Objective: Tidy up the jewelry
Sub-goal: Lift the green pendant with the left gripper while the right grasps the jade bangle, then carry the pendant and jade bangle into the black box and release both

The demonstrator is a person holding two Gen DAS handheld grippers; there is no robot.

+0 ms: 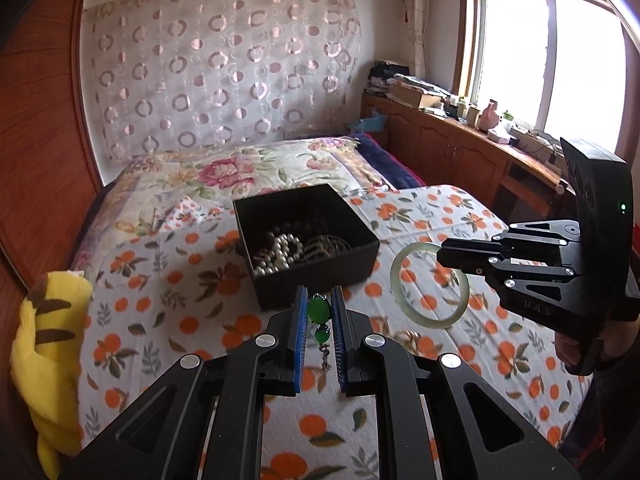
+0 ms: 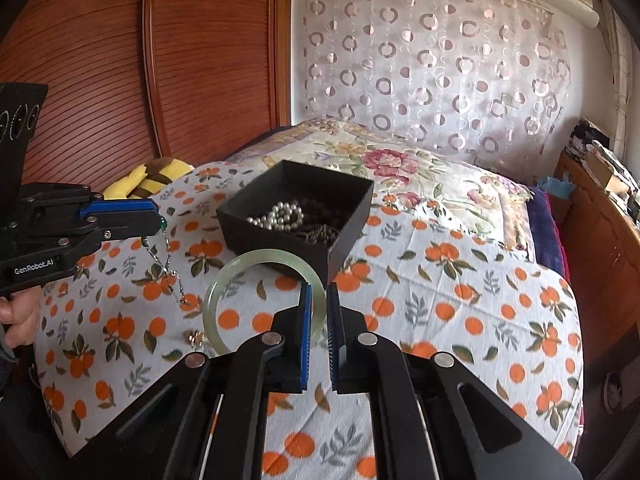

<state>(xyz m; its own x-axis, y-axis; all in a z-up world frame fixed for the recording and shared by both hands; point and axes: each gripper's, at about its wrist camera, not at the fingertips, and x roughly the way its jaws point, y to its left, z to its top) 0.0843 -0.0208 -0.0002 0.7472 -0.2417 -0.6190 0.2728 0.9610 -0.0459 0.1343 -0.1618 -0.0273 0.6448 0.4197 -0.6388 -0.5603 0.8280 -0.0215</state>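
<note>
A black open box (image 1: 308, 236) (image 2: 296, 220) sits on the bed and holds a pearl strand (image 1: 280, 256) (image 2: 280, 214) and darker jewelry. My left gripper (image 1: 319, 312) is shut on a green-stone pendant necklace (image 1: 319, 310); its chain (image 2: 168, 268) hangs down in the right wrist view, just in front of the box. My right gripper (image 2: 319, 304) is shut on a pale green jade bangle (image 2: 224, 284) (image 1: 400, 296), held above the bedsheet right of the box.
The bed has an orange-print sheet (image 2: 440, 300). A small gold piece (image 2: 195, 337) lies on it near the bangle. A yellow plush toy (image 1: 44, 340) lies at the left edge. A wooden cabinet (image 1: 452, 148) with clutter stands under the window.
</note>
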